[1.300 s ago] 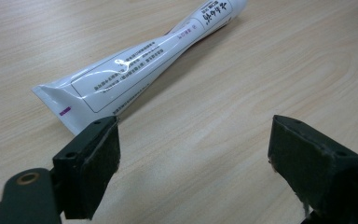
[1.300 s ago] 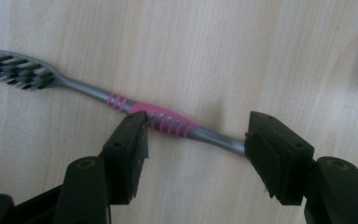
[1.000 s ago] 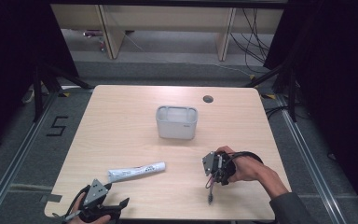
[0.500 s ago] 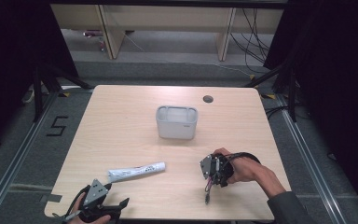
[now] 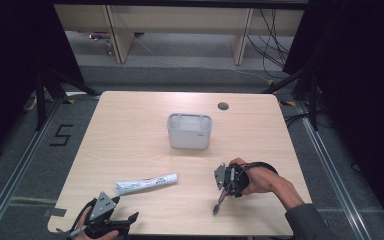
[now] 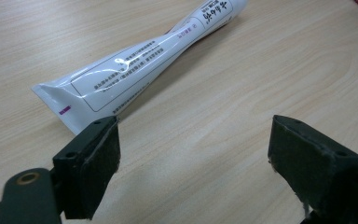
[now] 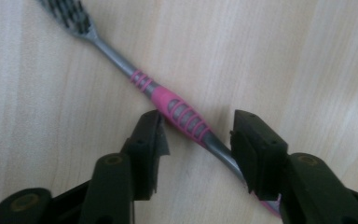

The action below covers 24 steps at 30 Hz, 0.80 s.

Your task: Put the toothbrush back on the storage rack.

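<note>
One white bin (image 5: 189, 131) stands mid-frame on a desk (image 5: 130, 130); one toothpaste tube (image 5: 146, 184) lies lower left, beside the released left hand-held gripper (image 5: 125, 220). The right hand-held gripper (image 7: 197, 140), jaws parted, straddles one pink-grey toothbrush (image 7: 177, 112) at lower right.

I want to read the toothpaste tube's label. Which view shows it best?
The left gripper view: the toothpaste tube lies close ahead, its printed panel facing up. In the high view it is a small white strip on the table, print unreadable.

floor: "5" mark (image 5: 60, 135) | cables (image 5: 275, 50) | shelf legs (image 5: 117, 42)
</note>
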### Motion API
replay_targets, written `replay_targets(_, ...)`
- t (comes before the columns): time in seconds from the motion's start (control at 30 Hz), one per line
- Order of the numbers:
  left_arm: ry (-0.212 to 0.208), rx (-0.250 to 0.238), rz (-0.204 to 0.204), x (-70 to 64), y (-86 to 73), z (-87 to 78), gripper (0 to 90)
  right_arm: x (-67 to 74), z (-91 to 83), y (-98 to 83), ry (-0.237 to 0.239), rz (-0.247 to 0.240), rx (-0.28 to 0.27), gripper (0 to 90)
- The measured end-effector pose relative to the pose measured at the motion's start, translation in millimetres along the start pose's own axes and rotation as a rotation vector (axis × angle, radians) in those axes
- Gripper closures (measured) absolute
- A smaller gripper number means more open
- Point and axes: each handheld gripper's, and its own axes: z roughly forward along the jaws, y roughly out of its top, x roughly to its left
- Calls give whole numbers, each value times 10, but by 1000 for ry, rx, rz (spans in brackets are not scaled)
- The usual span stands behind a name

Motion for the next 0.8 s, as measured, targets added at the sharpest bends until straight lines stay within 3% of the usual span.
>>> replay_targets(0.17,-2,2,3,1,1,-1,163,-15,-3,-19,21,48,9,651)
replay_targets(0.2,-3,0,0,-1,1,-1,163,-28,-4,-22,15,42,16,675)
replay_targets(0.23,-3,-1,-1,-1,1,-2,163,-61,3,-20,24,2,8,691)
replay_targets(0.27,-1,2,1,2,1,-3,163,-51,1,-21,25,24,10,705)
replay_targets(0.3,-3,-2,-3,-2,1,-3,163,-26,-4,-25,31,78,21,716)
replay_targets(0.33,-1,-1,-7,-6,3,-4,163,-29,-5,-27,29,84,23,734)
replay_targets(0.43,-2,-3,-5,-6,4,-4,163,-74,8,-34,28,34,8,772)
replay_targets(0.47,-3,-6,-5,-4,1,-3,163,-73,3,-31,31,43,25,787)
replay_targets(0.5,-2,-2,-5,-5,3,-4,163,-80,13,-30,33,34,4,803)
replay_targets(0.8,-4,-4,-4,-6,3,-3,163,-54,1,1,46,133,70,828)
